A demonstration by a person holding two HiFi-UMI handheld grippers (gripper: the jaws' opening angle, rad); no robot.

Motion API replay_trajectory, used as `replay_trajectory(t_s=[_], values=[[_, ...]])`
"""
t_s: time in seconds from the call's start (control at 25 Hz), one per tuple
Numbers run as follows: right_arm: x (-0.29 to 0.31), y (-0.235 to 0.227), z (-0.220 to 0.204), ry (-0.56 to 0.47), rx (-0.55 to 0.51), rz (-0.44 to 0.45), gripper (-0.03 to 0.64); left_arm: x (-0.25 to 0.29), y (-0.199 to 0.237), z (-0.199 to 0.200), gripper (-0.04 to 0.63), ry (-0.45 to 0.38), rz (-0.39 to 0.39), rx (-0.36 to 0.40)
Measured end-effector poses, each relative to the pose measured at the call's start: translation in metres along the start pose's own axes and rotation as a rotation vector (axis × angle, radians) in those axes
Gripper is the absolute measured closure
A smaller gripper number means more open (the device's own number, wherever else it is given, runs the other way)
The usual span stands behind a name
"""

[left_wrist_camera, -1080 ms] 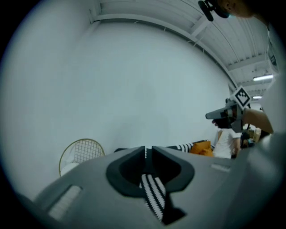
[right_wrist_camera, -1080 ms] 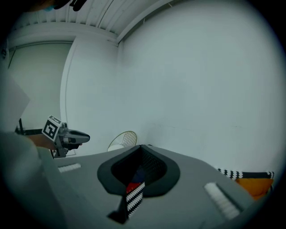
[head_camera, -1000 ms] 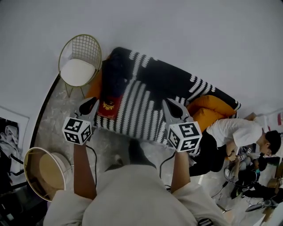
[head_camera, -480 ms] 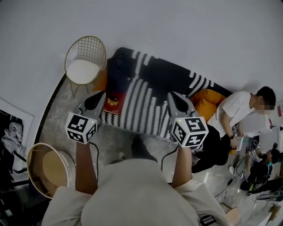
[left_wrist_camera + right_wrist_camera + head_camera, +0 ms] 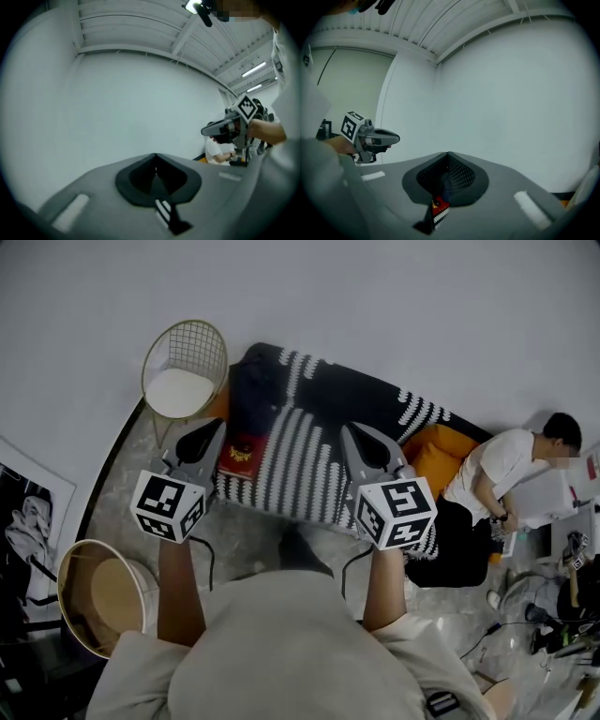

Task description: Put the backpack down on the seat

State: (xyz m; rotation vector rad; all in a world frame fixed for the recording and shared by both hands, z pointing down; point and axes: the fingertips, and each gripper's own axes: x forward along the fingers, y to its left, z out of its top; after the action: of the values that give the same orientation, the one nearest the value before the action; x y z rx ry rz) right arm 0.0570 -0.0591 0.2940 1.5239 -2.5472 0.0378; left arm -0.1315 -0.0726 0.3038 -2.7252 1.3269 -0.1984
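Fingers on the left gripper [image 5: 155, 154] are pressed together with nothing between them, and those on the right gripper [image 5: 447, 153] meet at the tips too, equally empty. Both tools are held side by side in front of the chest, pointing roughly level toward the wall and well apart from the load, which reads as hands with no grip left to make. The dark backpack [image 5: 248, 397] lies on the left end of the sofa [image 5: 436, 457], on top of the black-and-white striped throw [image 5: 309, 465] that covers the seat, its red patch [image 5: 241, 452] toward the front edge. It rests flat and fully on the seat, so the put-down looks done. Whether its zips are closed, or what is inside, cannot be told. Just beside that end stands a wire chair [image 5: 192, 336] carrying only a white cushion [image 5: 175, 390]. Lower left, a round tub [image 5: 67, 568] shows a bare tan bottom. Another person [image 5: 502, 465] sits by the sofa's far end.
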Motion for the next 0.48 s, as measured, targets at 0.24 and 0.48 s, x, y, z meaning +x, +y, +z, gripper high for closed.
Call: replay_trajectory(t_s=[0.24,0.48], values=[[-0.012,0.014,0.006,-0.004,-0.034,0.012,0.611,-0.012,-0.009,0.007,0.591,-0.012,0.011,0.009],[-0.02,0.021,0.004,-0.006,-0.033,0.019,0.611,-0.019,-0.022,0.006,0.591,-0.02,-0.019,0.002]])
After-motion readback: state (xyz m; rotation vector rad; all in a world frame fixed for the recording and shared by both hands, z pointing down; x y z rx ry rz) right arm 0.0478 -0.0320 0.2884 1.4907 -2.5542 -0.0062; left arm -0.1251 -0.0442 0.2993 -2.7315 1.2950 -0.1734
